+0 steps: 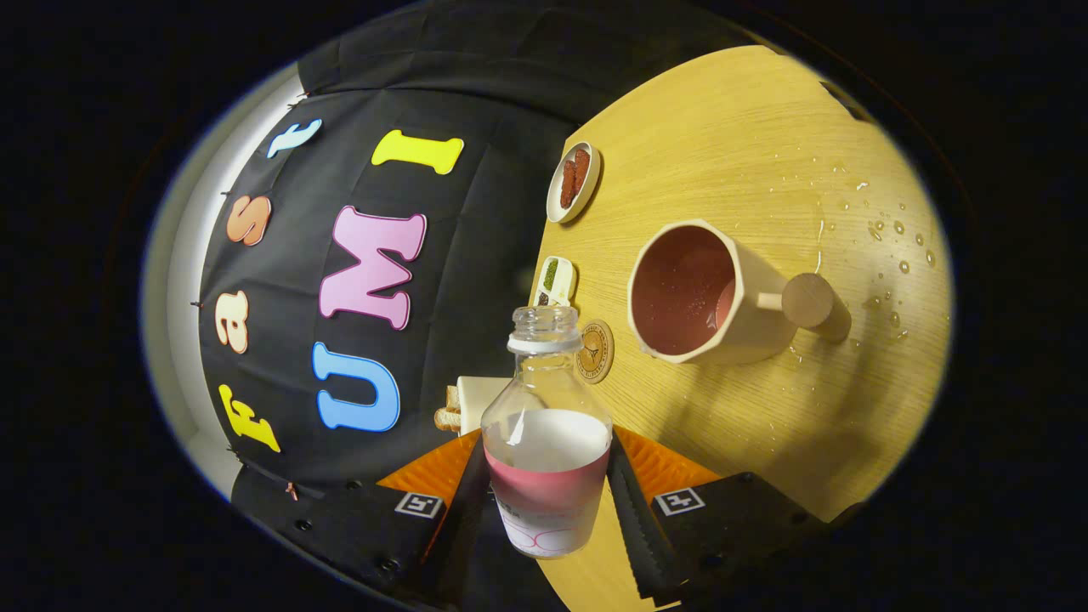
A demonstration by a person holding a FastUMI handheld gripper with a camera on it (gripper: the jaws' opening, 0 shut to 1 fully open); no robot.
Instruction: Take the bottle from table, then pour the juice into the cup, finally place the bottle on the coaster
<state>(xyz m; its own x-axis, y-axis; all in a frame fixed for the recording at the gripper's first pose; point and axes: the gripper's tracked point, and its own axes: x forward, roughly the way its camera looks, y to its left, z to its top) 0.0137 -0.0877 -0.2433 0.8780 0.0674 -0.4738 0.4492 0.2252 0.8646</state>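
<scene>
Gripper (pixel 548 493) pinching uncapped bottle (pixel 547 425) between both fingers, cup (pixel 705 293) with pink juice beyond, coaster (pixel 595 351) beside it, wet counter (pixel 765 153).

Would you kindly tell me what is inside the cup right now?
The cup holds pink juice pooled low against its inner wall. The gripper is shut on the bottle. The cup's own rim hides part of the juice.
</scene>
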